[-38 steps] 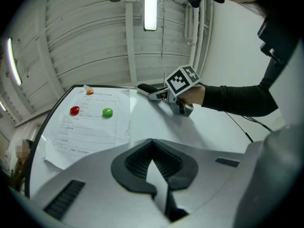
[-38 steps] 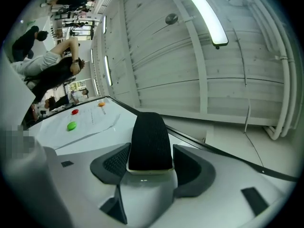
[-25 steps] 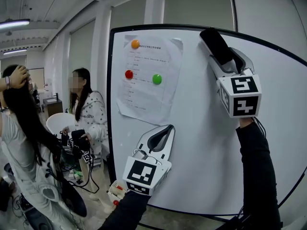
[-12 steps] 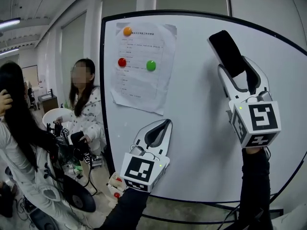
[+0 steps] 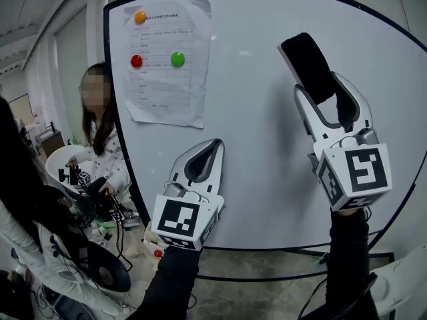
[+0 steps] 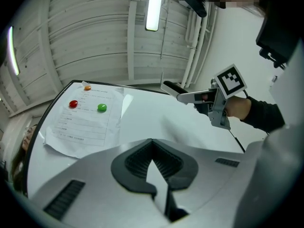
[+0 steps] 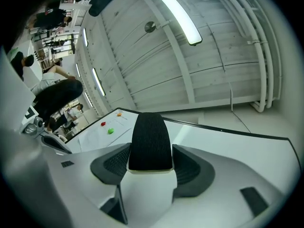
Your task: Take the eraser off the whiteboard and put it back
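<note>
A black-felt eraser with a white body (image 5: 308, 65) is held in front of the whiteboard (image 5: 253, 152), toward its upper right. My right gripper (image 5: 321, 85) is shut on it, felt side facing me. In the right gripper view the eraser (image 7: 149, 141) fills the gap between the jaws of that gripper (image 7: 149, 164). The left gripper view shows the eraser (image 6: 171, 87) held slightly off the board surface. My left gripper (image 5: 215, 144) is shut and empty, pointing up at the board's lower middle; its closed tips (image 6: 152, 142) hold nothing.
A printed sheet (image 5: 167, 65) hangs at the board's upper left under an orange (image 5: 140, 17), a red (image 5: 136, 61) and a green magnet (image 5: 177, 59). A person (image 5: 97, 139) stands left of the board amid cables and gear. The board's black frame (image 5: 267, 249) runs below the grippers.
My right gripper has come down along the board with the eraser still in its jaws. The left gripper has hardly moved. The board sits further left in the head view.
</note>
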`<control>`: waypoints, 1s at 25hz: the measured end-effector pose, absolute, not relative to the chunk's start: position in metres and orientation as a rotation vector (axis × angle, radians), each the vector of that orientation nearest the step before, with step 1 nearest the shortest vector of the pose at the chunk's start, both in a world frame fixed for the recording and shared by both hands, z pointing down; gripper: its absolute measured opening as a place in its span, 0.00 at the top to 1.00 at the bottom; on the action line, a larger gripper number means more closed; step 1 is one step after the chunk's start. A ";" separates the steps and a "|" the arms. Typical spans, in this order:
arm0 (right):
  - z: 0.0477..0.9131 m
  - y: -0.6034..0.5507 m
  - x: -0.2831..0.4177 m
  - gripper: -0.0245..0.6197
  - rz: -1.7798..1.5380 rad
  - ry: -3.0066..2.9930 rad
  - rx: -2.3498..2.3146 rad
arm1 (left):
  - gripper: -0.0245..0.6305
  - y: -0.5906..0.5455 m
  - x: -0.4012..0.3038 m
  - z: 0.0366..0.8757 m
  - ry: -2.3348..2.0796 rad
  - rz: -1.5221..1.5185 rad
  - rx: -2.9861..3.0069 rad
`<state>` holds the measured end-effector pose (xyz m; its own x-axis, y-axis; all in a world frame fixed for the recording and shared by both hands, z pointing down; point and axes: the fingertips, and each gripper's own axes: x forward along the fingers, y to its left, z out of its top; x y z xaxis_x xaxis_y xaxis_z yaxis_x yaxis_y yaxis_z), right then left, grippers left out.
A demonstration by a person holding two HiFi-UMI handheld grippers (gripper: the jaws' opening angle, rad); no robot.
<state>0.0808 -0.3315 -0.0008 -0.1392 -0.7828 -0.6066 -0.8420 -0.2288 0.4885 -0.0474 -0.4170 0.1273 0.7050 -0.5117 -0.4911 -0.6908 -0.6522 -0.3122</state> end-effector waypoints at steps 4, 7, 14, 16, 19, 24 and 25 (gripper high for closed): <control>0.013 -0.327 0.083 0.53 1.304 1.916 -2.046 | 0.95 -0.416 -0.045 0.133 0.914 0.493 -2.446; 0.021 -0.321 0.084 0.53 1.279 1.920 -2.058 | 0.95 -0.414 -0.043 0.140 0.900 0.486 -2.469; 0.029 -0.311 0.086 0.53 1.236 1.920 -2.068 | 0.95 -0.412 -0.039 0.150 0.870 0.464 -2.515; 0.030 -0.310 0.087 0.53 1.228 1.921 -2.069 | 0.95 -0.411 -0.038 0.150 0.865 0.454 -2.511; 0.031 -0.309 0.088 0.53 1.213 1.927 -2.064 | 0.95 -0.408 -0.038 0.150 0.860 0.453 -2.514; 0.036 -0.311 0.091 0.53 1.205 1.934 -2.064 | 0.95 -0.406 -0.036 0.151 0.884 0.409 -2.476; 0.037 -0.312 0.092 0.53 1.203 1.935 -2.065 | 0.96 -0.407 -0.036 0.151 0.889 0.411 -2.479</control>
<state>0.0921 -0.3116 0.0367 -0.0972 -0.8182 -0.5667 -0.8703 -0.2064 0.4473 -0.0358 -0.4065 0.1514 0.7451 -0.5149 -0.4239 -0.6564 -0.6788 -0.3292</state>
